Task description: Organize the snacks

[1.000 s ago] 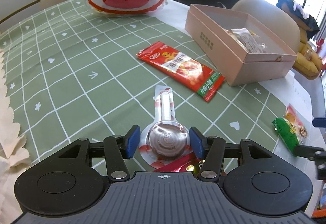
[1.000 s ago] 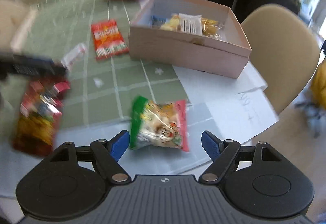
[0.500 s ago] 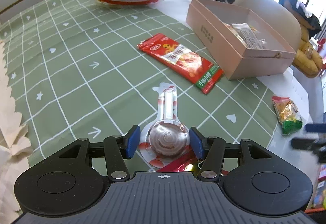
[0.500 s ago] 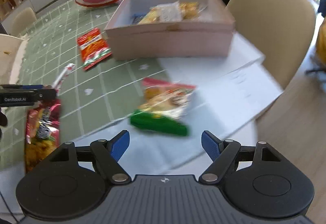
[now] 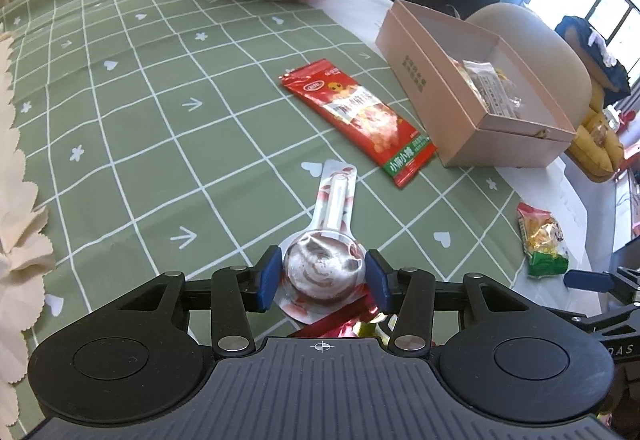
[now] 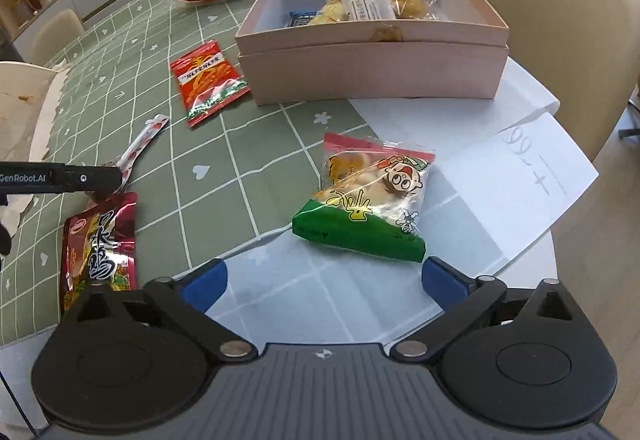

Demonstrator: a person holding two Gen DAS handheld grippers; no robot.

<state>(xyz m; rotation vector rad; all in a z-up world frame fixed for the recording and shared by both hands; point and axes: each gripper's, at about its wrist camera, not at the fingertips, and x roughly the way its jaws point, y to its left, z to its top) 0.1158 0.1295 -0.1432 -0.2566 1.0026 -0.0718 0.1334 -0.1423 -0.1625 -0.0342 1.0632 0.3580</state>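
Through the left wrist view, my left gripper was closing its fingers around the lollipop on the bench, pads not yet pressing. The box at two o'clock held a few packets.

In the right view, my right gripper was opening, empty, the green-edged snack bag lying loose at twelve o'clock. I judged most snacks still unsorted.

A matt green checked cloth covers the surface. On it, just left of the pale pink cardboard box, lies a glossy red foil packet; the box walls look smooth and dull. Nearer than the box, a shiny clear-and-green plastic snack bag rests on smooth white paper sheets. The lollipop sits in glossy clear plastic wrap. The gripper bodies are matt black ribbed plastic with blue rubbery pads.
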